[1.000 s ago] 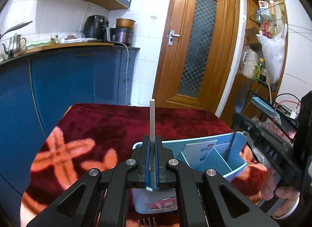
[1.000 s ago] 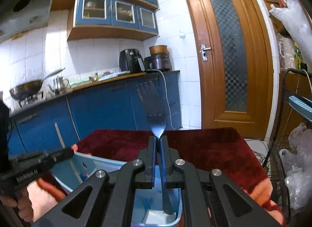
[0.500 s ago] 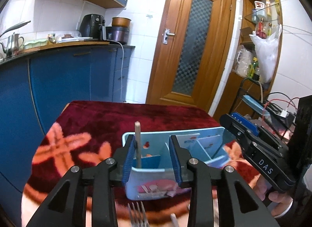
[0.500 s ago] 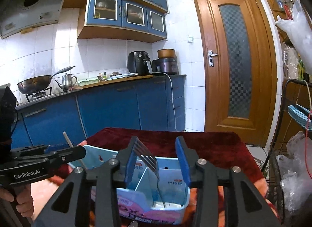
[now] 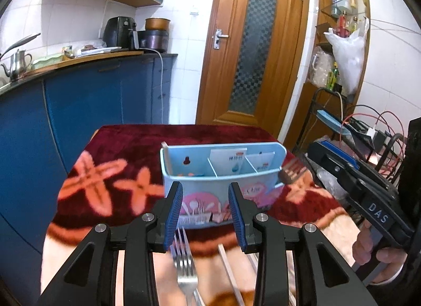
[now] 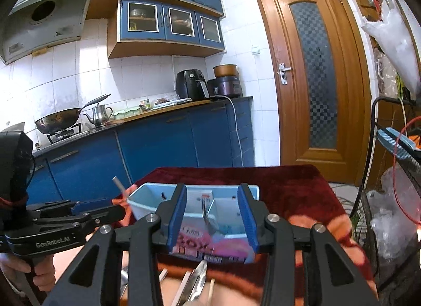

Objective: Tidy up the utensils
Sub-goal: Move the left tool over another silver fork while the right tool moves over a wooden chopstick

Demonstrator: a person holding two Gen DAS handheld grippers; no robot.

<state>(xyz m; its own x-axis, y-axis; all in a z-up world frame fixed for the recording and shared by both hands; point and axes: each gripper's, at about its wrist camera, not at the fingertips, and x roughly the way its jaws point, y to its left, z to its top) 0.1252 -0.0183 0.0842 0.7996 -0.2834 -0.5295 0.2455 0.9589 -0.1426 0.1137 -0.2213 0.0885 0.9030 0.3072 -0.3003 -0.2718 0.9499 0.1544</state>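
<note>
A light blue utensil caddy (image 5: 221, 182) with dividers stands on the red patterned table cloth (image 5: 126, 148); it also shows in the right wrist view (image 6: 147, 195). A pale stick (image 5: 165, 156) leans in its left compartment and a fork (image 5: 290, 172) stands in its right one, also visible in the right wrist view (image 6: 206, 212). My left gripper (image 5: 205, 216) is open and empty, just short of the caddy. My right gripper (image 6: 212, 220) is open and empty before the caddy. A fork (image 5: 185, 266) and a chopstick (image 5: 229, 269) lie on the cloth below the left gripper.
Several loose utensils (image 6: 196, 282) lie at the near table edge. Blue kitchen cabinets (image 5: 79, 101) run along the left, a wooden door (image 5: 250, 51) is behind the table, and a wire rack with cables (image 5: 355, 127) stands to the right.
Both grippers opened and let go: the stick dropped into the caddy's left compartment and the fork into its right. Both grippers then drew back from the caddy.
</note>
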